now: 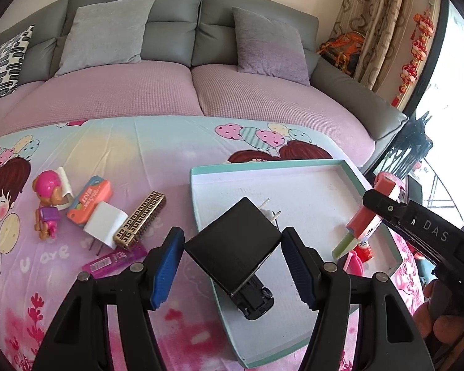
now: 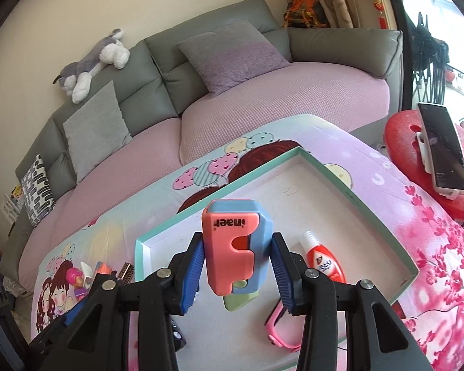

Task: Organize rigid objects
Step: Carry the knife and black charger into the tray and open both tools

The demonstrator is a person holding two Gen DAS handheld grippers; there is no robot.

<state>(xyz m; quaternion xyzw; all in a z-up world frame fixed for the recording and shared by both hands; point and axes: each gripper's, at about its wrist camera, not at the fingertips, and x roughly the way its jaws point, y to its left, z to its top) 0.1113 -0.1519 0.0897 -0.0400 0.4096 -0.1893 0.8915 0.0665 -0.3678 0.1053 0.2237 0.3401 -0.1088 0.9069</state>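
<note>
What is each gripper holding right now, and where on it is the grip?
The left gripper clamps a black plug adapter by its two opposite side corners, prongs pointing away. The right gripper pinches a pink-and-blue toy across its lower sides.

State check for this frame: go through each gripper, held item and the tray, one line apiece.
Left gripper: shut on the black charger, over the tray.
Right gripper: shut on the pink-and-blue toy, above the tray.
Tray: open, lying on the cartoon cloth.
Glue bottle: lying down inside the tray.
Toy car: in the tray, under the charger.
Gold patterned box: on the cloth, outside the tray.
</note>
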